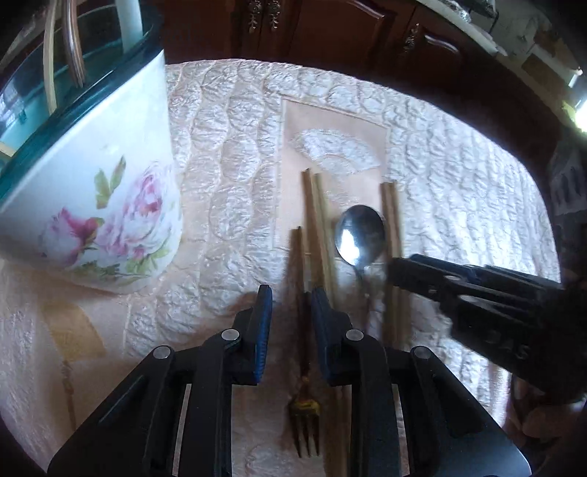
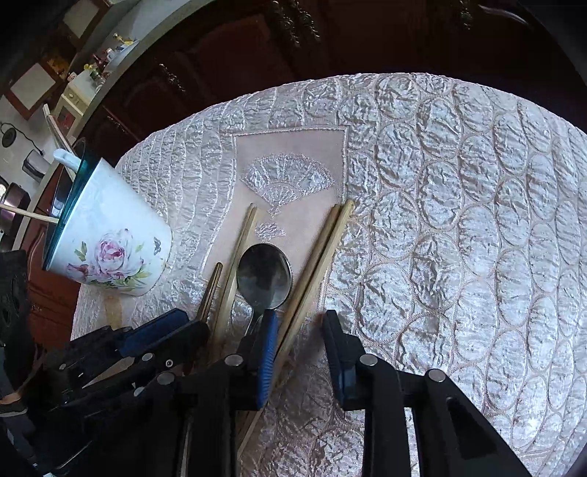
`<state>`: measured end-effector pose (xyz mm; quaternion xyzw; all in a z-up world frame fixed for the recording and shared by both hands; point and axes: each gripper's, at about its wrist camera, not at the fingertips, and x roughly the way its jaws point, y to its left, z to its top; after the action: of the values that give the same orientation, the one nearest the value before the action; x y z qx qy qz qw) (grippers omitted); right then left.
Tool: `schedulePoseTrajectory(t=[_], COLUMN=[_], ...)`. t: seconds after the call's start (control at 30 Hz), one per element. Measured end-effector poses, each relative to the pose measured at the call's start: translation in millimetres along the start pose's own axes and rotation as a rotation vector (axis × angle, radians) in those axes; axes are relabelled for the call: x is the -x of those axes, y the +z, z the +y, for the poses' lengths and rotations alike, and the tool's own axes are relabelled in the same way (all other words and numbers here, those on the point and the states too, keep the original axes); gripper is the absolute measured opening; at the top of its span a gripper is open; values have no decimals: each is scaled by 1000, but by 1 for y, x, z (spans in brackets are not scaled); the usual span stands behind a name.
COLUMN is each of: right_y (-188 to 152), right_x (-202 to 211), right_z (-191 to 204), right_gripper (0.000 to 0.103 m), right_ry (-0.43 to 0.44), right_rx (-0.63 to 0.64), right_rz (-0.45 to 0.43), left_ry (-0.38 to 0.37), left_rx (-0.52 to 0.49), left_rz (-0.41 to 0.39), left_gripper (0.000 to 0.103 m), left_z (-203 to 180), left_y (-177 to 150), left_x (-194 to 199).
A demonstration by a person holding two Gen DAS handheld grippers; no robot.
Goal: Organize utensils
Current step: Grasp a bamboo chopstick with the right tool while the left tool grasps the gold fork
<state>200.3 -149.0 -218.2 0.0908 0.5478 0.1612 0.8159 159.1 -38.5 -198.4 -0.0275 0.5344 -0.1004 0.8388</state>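
On the pink panel of the cloth lie a dark-handled fork, a metal spoon and two pairs of wooden chopsticks, all side by side. My left gripper points down over the fork, its blue pads on either side of the thin handle with gaps showing, so it is open. My right gripper straddles the right chopstick pair beside the spoon, with a gap at its right pad, also open. A floral mug at the left holds chopsticks and a white-handled utensil.
The quilted silvery tablecloth covers a round table whose far edge drops off toward dark wooden cabinets. The two grippers sit close together, the left gripper just left of the right one. A kitchen counter shows far left.
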Motion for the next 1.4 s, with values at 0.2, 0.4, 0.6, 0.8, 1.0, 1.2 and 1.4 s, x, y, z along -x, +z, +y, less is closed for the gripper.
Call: schedulePoseTrajectory(t=[0.2, 0.4, 0.6, 0.8, 1.0, 1.2, 1.4], right_y=[-2, -10, 11, 26, -4, -35, -23], right_x=[9, 19, 5, -21, 2, 12, 17], right_z=[-6, -32, -23, -12, -14, -24, -30], right_gripper=[2, 1, 20, 12, 6, 8, 28], right_ry=[-34, 8, 81, 68, 103, 84, 50], right_rx=[1, -86, -149, -119, -62, -52, -34], right_rz=[9, 2, -19, 21, 70, 128, 101], left_ry=[-23, -46, -56, -65, -80, -57, -25], left_rx=[13, 45, 54, 60, 40, 29, -16], left_rz=[5, 22, 34, 50, 57, 41, 51], left_gripper=[7, 6, 6, 6, 6, 15, 24], left_z=[11, 22, 20, 24, 26, 31, 25], left_y=[-10, -30, -47, -61, -75, -58, -35], left_x=[2, 14, 22, 28, 38, 34, 19])
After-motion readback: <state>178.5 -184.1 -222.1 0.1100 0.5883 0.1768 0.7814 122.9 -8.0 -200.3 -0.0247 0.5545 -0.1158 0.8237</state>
